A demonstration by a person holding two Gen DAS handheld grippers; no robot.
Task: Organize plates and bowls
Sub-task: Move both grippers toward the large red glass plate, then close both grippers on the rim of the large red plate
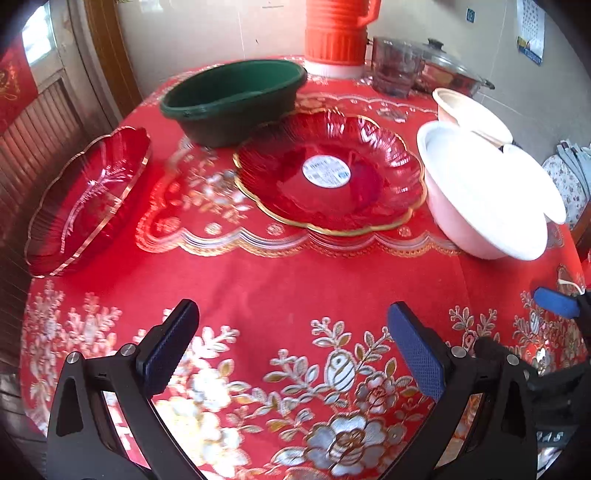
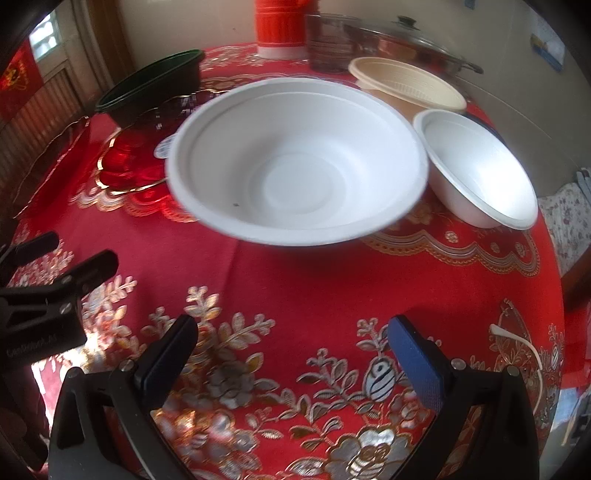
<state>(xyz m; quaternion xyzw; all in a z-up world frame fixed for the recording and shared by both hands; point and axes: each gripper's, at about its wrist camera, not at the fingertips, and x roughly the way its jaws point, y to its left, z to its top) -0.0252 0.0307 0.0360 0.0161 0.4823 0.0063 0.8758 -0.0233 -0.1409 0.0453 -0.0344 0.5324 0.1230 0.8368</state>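
Plates and bowls lie spread over the red tablecloth (image 1: 258,280) ahead of us. Our left wrist view alone shows both red glass plates whole: one with a round label (image 1: 327,171) at mid-table, another (image 1: 86,201) at the table's left edge. Our right wrist view alone looks into the large white bowl (image 2: 295,166), the small white bowl (image 2: 476,166) just right of it, and the beige bowl (image 2: 406,83) behind.

From the right, the large bowl hides most of the labelled plate. The green basin (image 1: 232,99) sits behind that plate, and the orange flask (image 1: 338,33) is cut off at the top. A smoky glass container (image 1: 395,66) and a lidded pan (image 1: 448,70) stand at the far edge.

Our left gripper (image 1: 293,347) and right gripper (image 2: 291,360) both hang over bare cloth, jaws spread wide, holding nothing.
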